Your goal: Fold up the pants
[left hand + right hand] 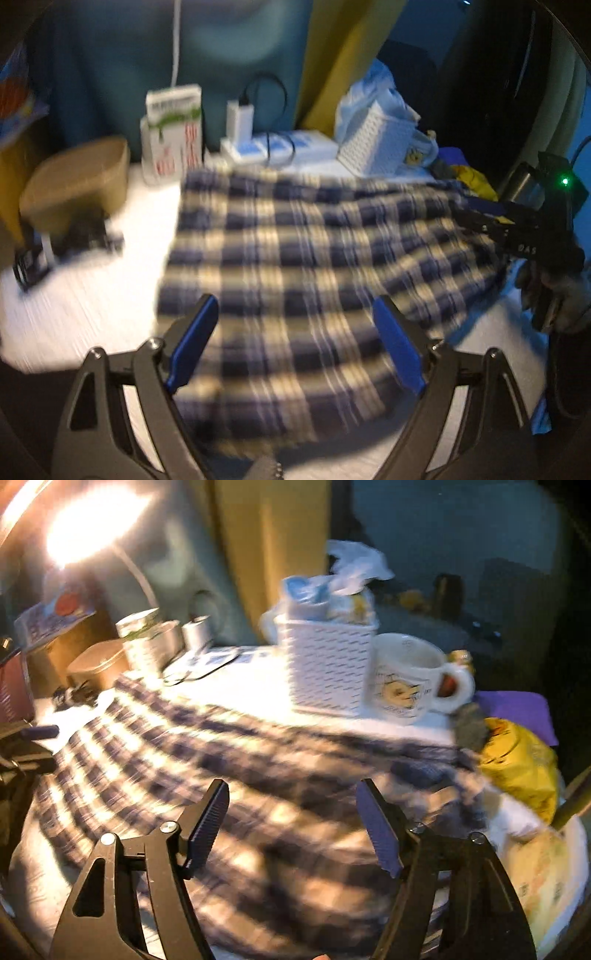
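Blue-and-cream plaid pants (295, 258) spread on white worktop (92, 314); left tongs (295, 347) and right tongs (291, 823) released, above near edge.

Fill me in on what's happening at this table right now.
A person is working on folding a pair of plaid pants spread over a white table, with a hand-held gripper in each hand. The left hand-held gripper and the right hand-held gripper are both open over the fabric, gripping nothing. Both views are blurred by motion. A white basket, a mug and a yellow bag crowd the table's far side.
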A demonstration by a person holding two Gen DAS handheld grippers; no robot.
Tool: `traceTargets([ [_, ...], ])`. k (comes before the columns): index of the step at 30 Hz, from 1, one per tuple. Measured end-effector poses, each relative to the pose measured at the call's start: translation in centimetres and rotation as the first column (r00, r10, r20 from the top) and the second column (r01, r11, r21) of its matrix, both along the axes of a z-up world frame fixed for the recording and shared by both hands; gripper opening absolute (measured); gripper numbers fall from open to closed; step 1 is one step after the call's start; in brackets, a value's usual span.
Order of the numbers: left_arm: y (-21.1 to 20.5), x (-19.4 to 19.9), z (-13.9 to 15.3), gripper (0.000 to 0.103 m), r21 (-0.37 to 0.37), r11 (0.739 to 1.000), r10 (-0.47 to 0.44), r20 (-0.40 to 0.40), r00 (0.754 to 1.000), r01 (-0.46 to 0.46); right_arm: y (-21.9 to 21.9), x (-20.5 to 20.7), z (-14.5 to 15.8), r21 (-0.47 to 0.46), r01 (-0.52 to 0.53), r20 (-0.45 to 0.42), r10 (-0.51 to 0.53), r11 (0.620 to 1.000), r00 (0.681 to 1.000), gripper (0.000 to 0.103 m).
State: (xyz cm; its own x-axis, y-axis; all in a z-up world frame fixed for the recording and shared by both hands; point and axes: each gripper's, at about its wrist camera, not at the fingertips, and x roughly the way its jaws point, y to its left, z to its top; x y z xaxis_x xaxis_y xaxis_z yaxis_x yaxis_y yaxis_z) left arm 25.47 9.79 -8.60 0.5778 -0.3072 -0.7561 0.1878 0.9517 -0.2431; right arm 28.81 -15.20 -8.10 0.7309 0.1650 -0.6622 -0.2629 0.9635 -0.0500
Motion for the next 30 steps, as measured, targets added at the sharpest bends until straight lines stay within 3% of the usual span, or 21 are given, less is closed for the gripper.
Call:
traceTargets([
  [11, -2.0, -7.1, -0.9, 0.086, -0.131, 0.991, 0.032, -0.051, 0.998, -0.038, -0.7, -4.5, -1.6, 0.047, 0.014, -0.027, -0.013, 0.999, 1.000, 0.076],
  [19, -3.9, -5.9, -3.9, 0.086, -0.061, 0.993, 0.092, -0.111, 0.989, -0.099, -3.1, -7.7, -2.0, 0.042, 0.059, -0.027, -0.058, 0.997, 0.998, 0.076],
  [23, -5.8, -5.8, -4.0, 0.086, -0.040, 0.998, 0.051, -0.091, 0.995, -0.055, -4.9, -9.0, -2.1, 0.053, 0.097, -0.023, -0.096, 0.994, 0.995, 0.076],
  [30, -6.5, -4.3, -4.0, 0.086, -0.018, 0.997, 0.073, -0.058, 0.996, -0.075, -7.1, -9.6, -3.5, 0.076, 0.133, -0.052, -0.130, 0.988, 0.990, 0.076],
])
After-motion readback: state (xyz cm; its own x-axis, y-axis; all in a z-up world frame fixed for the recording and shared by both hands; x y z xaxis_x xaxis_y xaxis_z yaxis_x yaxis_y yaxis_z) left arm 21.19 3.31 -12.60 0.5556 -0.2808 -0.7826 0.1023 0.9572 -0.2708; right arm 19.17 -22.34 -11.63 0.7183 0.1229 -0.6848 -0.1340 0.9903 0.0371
